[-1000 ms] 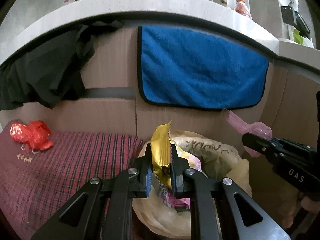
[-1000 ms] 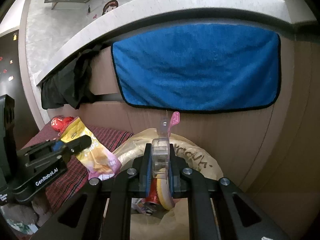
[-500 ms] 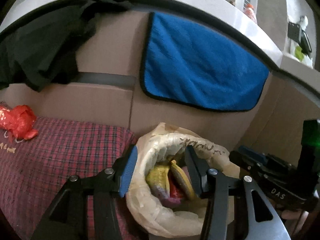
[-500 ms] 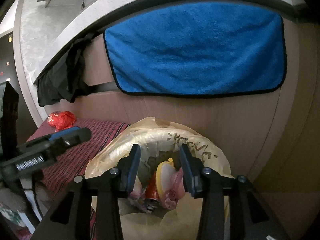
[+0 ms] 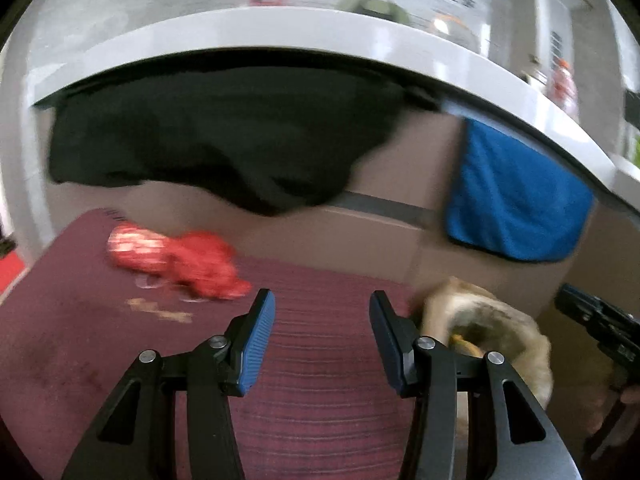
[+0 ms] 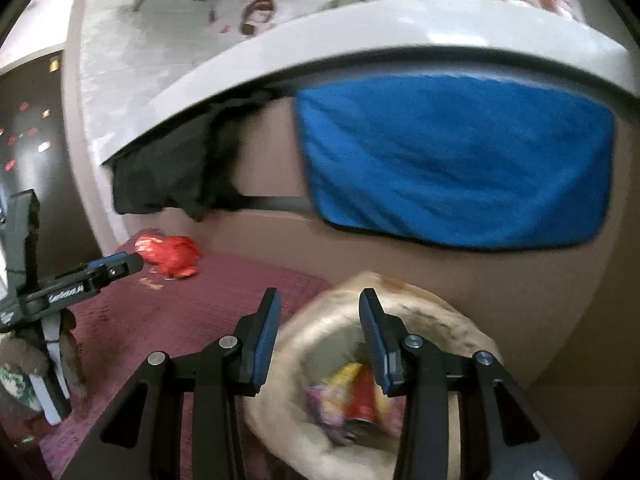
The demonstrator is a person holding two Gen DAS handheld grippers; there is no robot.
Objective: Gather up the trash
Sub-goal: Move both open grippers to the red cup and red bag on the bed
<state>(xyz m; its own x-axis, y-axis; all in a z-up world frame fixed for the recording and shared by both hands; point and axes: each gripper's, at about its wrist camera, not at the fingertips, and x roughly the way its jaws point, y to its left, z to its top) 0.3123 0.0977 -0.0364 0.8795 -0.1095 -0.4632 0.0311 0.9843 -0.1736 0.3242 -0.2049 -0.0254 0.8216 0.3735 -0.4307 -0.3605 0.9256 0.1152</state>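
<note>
Only the right wrist view looks into the trash bag (image 6: 460, 332), showing wrappers, blurred, perhaps a can. Both the left gripper (image 5: 322, 312) and right gripper (image 6: 318, 308) stand spread and empty; a red wrapper (image 5: 180, 260) lies far left on the maroon mat (image 5: 312, 400).

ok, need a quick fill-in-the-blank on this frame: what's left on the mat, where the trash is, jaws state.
1. The crumpled wrapper lying on the striped mat is ____ in colour.
2. The towel hanging on the cabinet is ____.
3. The jaws of the left gripper are ____.
4. The yellow and red trash sits inside the ____.

Missing words: red; blue; open; bag
</note>
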